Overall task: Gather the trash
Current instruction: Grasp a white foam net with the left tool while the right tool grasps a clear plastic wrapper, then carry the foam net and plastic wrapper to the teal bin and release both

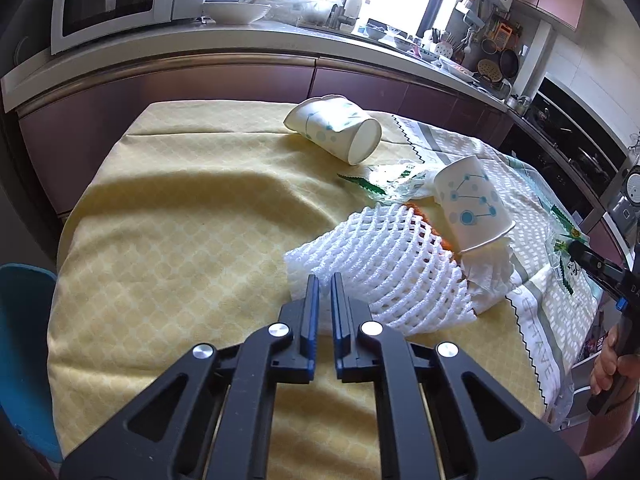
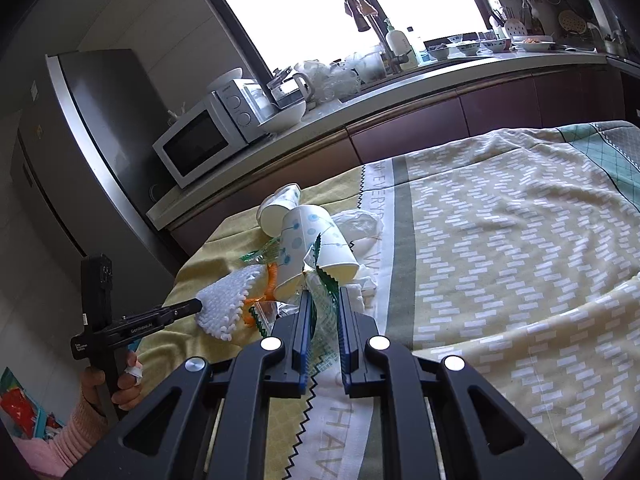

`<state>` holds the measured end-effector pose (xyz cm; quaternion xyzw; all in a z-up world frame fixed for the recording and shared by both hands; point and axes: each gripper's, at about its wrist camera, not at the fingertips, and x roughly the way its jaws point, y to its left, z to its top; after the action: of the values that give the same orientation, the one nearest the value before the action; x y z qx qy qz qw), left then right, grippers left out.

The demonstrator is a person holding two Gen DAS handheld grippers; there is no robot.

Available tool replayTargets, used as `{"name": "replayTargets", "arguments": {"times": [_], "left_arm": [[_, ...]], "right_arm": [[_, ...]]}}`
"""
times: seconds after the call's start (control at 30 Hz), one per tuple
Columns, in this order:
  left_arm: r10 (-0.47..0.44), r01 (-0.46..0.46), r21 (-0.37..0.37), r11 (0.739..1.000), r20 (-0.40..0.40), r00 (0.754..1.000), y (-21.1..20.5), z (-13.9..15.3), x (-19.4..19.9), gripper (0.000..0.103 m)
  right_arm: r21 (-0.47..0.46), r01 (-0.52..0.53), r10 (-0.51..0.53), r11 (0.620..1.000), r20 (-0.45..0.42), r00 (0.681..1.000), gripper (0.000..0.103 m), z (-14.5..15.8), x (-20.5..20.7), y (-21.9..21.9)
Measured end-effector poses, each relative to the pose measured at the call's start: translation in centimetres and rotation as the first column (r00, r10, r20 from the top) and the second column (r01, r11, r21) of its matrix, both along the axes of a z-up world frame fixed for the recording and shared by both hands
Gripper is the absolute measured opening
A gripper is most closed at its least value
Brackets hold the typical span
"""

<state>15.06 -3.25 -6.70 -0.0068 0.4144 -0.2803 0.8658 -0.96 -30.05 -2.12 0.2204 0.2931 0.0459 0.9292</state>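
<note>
On the yellow tablecloth [image 1: 180, 220], the left wrist view shows the left gripper [image 1: 325, 280] with jaws nearly closed and a narrow gap between them, its tips at the edge of the white foam net [image 1: 380, 264]; whether it pinches the net I cannot tell. Two paper cups [image 1: 336, 128] lie tipped nearby. From the right wrist view, the right gripper [image 2: 323, 294] stands slightly open around a clear green-edged wrapper [image 2: 322, 280], just before the cups.

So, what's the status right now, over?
Left gripper nearly closed at foam net edge, grip unclear. Right gripper open astride green-edged wrapper. Two paper cups tipped alongside.
</note>
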Motion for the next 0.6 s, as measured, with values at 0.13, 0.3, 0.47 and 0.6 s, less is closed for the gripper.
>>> {"name": "replayTargets", "arguments": {"times": [0.13,0.3,0.47,0.6], "left_arm": [[0.002,-0.002,-0.031,1.0,0.013,1.0,0.8,0.7,-1.1,0.006],[0.013,-0.011,-0.067,0.998,0.035,0.999,2.5,1.9,-2.8,0.005],[0.042,-0.038,-0.091,0.995,0.053,0.998,5.1,2.9,-4.4,0.005],[0.079,-0.071,-0.105,0.992,0.074,0.994,7.4,3.7,-5.6,0.005]], "right_arm": [[-0.004,-0.039,0.04,0.999,0.02,0.999,0.011,0.7,0.2,1.3],[0.004,-0.092,0.092,0.996,0.033,0.995,0.011,1.1,0.9,3.0],[0.012,-0.155,0.155,0.988,0.036,0.987,0.011,1.1,1.7,5.2],[0.021,-0.207,0.207,0.978,0.03,0.978,0.011,0.9,2.5,7.2]]}}
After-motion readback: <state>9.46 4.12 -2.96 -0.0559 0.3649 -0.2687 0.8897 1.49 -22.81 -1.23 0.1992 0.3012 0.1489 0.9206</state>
